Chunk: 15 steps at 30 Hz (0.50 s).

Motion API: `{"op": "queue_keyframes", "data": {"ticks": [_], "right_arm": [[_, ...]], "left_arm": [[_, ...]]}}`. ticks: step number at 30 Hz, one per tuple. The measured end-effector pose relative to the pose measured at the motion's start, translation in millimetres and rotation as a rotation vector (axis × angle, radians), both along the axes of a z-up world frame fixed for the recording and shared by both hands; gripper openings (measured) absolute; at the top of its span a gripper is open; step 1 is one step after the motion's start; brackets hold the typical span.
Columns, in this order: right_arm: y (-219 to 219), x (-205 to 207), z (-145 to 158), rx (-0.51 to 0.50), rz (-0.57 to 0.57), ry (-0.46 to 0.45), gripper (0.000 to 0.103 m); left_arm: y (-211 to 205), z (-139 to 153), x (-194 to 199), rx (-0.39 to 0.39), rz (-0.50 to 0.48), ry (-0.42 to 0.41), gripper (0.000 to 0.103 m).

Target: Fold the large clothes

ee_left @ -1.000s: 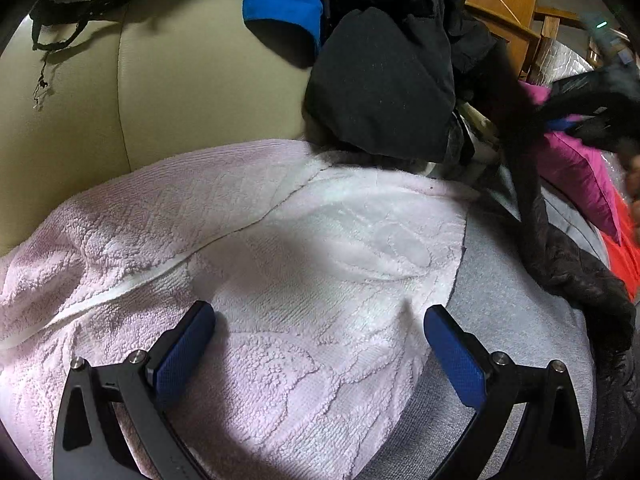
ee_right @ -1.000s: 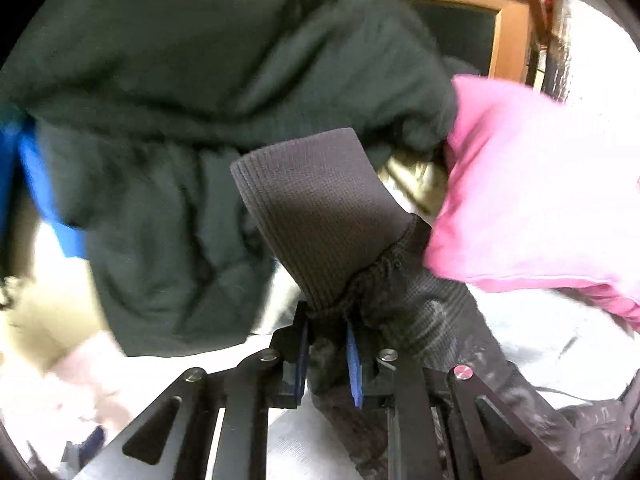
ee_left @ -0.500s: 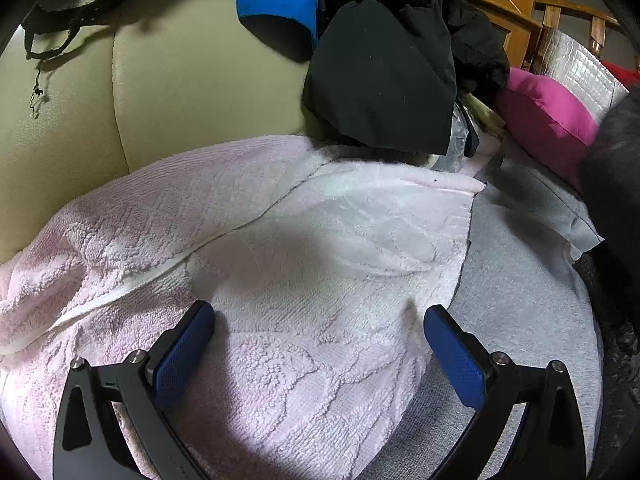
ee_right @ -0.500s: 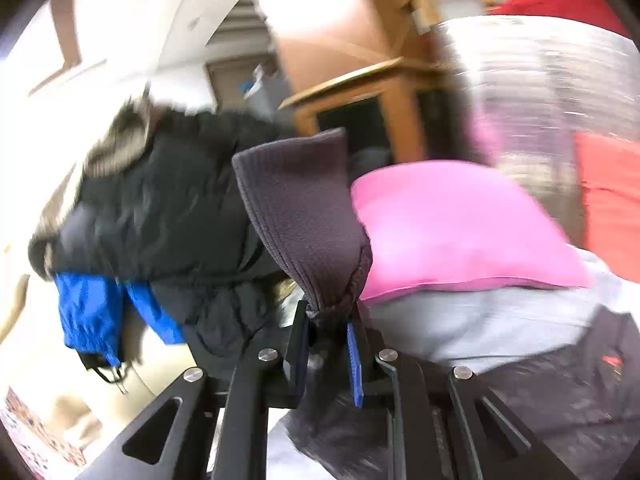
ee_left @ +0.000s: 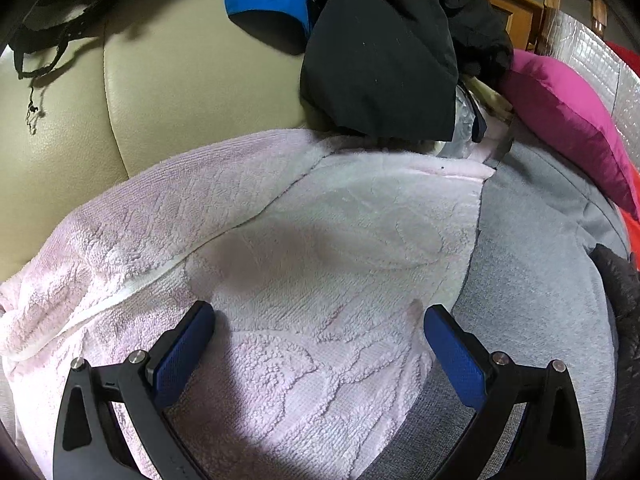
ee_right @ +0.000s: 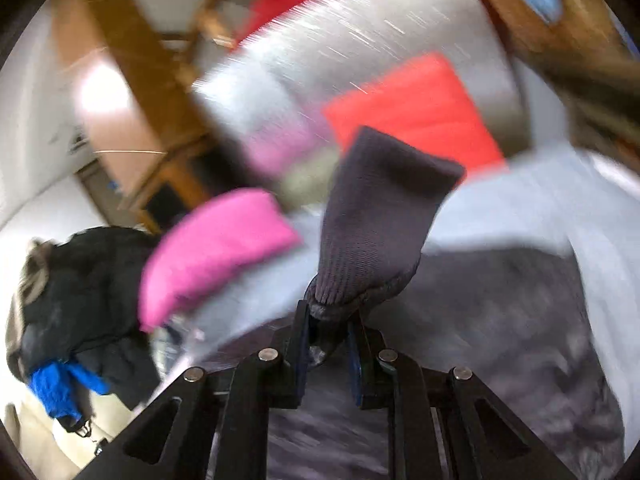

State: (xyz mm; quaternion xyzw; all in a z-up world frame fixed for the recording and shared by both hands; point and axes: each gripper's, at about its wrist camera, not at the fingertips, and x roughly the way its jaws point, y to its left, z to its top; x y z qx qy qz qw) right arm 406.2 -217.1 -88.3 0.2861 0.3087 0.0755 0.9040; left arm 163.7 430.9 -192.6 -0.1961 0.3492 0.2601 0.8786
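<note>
My right gripper (ee_right: 327, 330) is shut on the ribbed cuff (ee_right: 380, 224) of a dark quilted jacket (ee_right: 500, 340), whose body lies below on a grey cover (ee_right: 520, 208). The right wrist view is motion-blurred. My left gripper (ee_left: 318, 328) is open and empty, hovering low over a pale pink towel (ee_left: 280, 248) spread on the sofa. The edge of the dark jacket (ee_left: 620, 292) shows at the far right of the left wrist view.
A beige leather sofa back (ee_left: 160, 92) carries a pile of black and blue coats (ee_left: 380, 52). A pink cushion (ee_left: 568, 120) and a red cushion (ee_right: 416, 108) lie to the right. Wooden furniture (ee_left: 504, 4) stands behind. A grey cover (ee_left: 528, 264) lies beside the towel.
My right gripper has swung the held jacket cuff rightward and away from the coat pile, toward the cushions. The jacket has left the middle of the left wrist view. The left gripper has stayed put.
</note>
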Motion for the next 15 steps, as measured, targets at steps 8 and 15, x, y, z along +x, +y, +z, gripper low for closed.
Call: {"op": "queue_keyframes", "data": {"ticks": [8,15], "right_arm": [[-37,-9,-75,0.277,-0.028,0.084,0.031],[-56,-11,-89,0.412,-0.088,0.074,0.085]], "left_arm": [[-3,-1,16,0.025,0.002,0.063,0.103],[-18,36,30,-0.049,0.043,0.121,0.103]]}}
